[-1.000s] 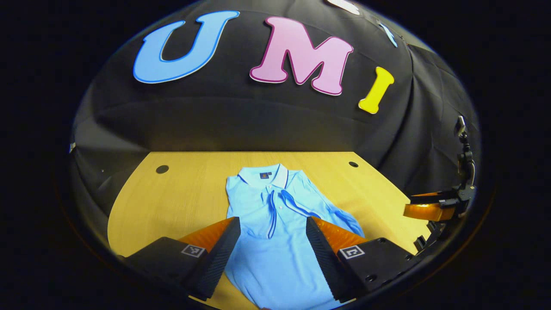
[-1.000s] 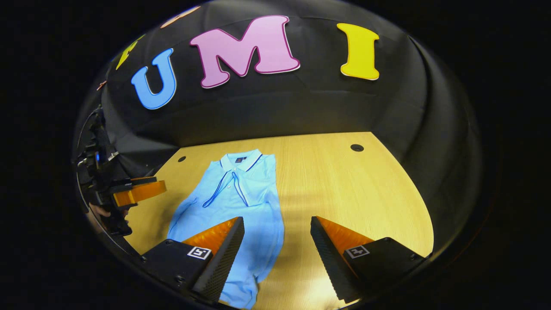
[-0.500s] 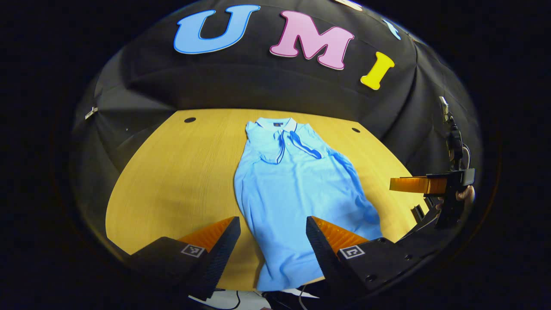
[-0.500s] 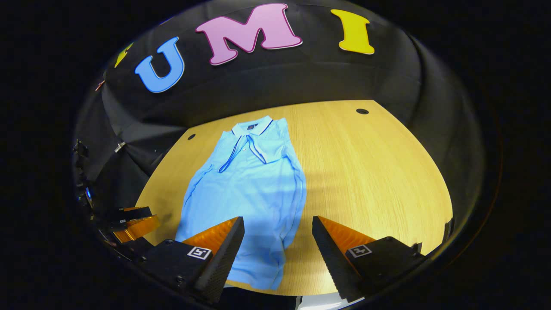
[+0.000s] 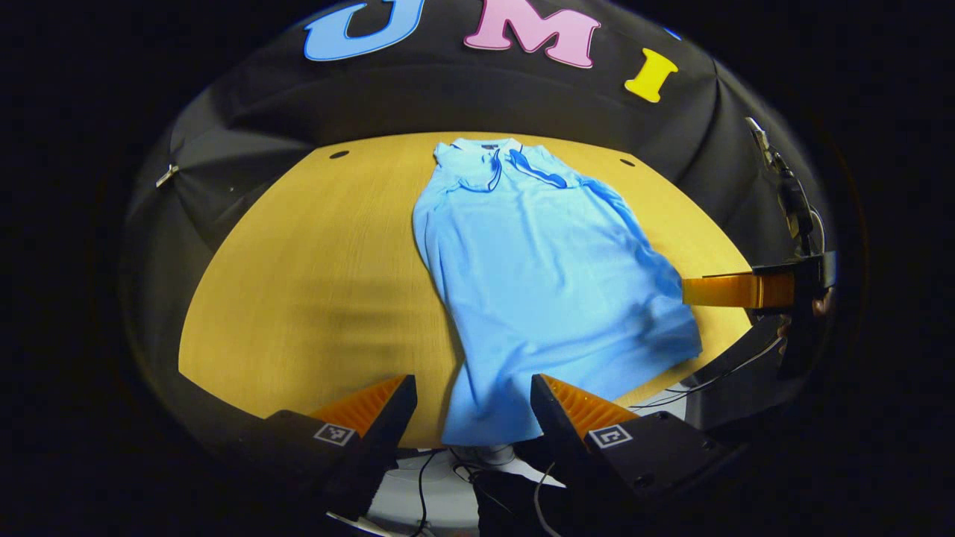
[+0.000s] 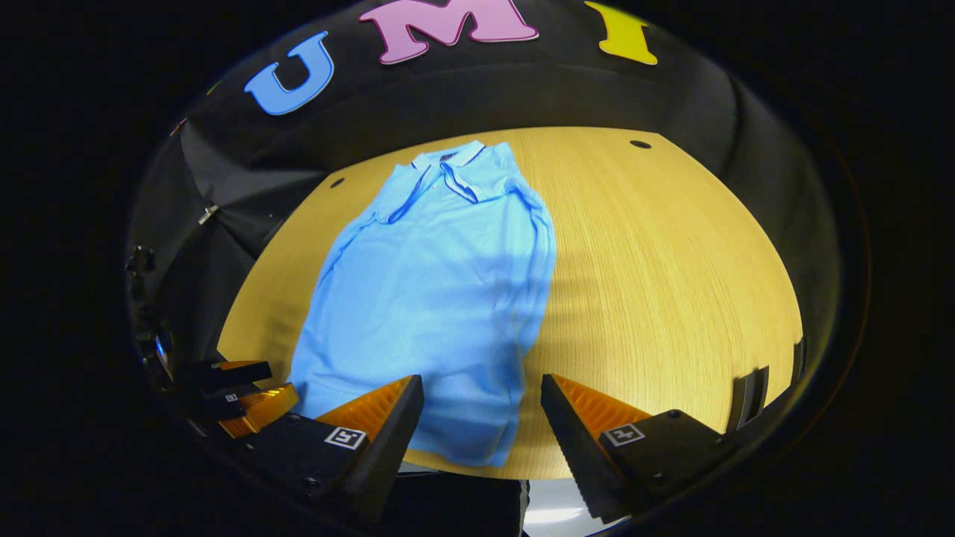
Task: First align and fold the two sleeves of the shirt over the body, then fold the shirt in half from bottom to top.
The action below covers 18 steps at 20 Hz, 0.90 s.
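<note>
Lying flat on the wooden table (image 5: 298, 283), collar toward the booth wall: the light blue shirt (image 5: 537, 276), both sleeves (image 6: 477, 183) folded in over the body, hem reaching the near table edge. Hovering above that near edge, fingers spread wide and holding nothing: the left gripper (image 5: 470, 418), bottom hem showing between its fingers. Likewise spread and gripping nothing: the right gripper (image 6: 481, 418), hanging over the shirt's lower right corner.

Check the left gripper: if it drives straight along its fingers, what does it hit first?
Probably the shirt: the open left gripper points at its near hem, at the table edge. Height above the cloth is unclear.
</note>
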Available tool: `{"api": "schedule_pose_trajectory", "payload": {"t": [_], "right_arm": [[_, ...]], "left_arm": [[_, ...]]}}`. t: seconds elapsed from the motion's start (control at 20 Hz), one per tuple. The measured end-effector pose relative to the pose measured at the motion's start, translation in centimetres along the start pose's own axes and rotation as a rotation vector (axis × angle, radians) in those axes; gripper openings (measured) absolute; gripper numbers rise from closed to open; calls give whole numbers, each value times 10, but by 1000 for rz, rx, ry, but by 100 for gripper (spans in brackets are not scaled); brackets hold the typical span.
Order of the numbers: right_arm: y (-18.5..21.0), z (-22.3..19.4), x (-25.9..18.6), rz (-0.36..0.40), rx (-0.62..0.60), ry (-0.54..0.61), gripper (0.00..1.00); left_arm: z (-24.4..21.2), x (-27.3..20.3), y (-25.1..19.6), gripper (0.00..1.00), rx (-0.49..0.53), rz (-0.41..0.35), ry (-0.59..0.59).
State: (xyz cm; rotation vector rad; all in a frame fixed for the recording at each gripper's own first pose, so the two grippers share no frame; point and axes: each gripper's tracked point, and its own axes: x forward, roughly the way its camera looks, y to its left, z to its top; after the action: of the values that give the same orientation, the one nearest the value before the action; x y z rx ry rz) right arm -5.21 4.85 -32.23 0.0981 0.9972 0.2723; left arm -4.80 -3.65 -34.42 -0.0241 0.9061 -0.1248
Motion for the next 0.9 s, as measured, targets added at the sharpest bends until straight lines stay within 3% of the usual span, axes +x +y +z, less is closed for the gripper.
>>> {"api": "schedule_pose_trajectory", "payload": {"t": [0.45,0.55,0.65,0.7,0.75,0.85,0.9], "right_arm": [[5,-34,16,-24,-33,64,99],[1,-37,20,-65,-57,65,99],[-8,-36,21,-140,-67,55,88],[-7,-37,21,-156,-75,57,66],[-5,-36,22,-147,-88,61,62],[3,-38,23,-116,-88,78,43],[6,-38,24,-104,-84,82,23]], "left_arm": [[-21,10,-1,98,65,46,71],[-21,11,-3,100,55,49,59],[-20,12,-5,97,35,59,61],[-19,13,-9,93,45,51,59],[-18,14,-14,88,55,42,54],[-15,15,-21,51,60,34,33],[-14,17,-25,34,54,33,25]]}}
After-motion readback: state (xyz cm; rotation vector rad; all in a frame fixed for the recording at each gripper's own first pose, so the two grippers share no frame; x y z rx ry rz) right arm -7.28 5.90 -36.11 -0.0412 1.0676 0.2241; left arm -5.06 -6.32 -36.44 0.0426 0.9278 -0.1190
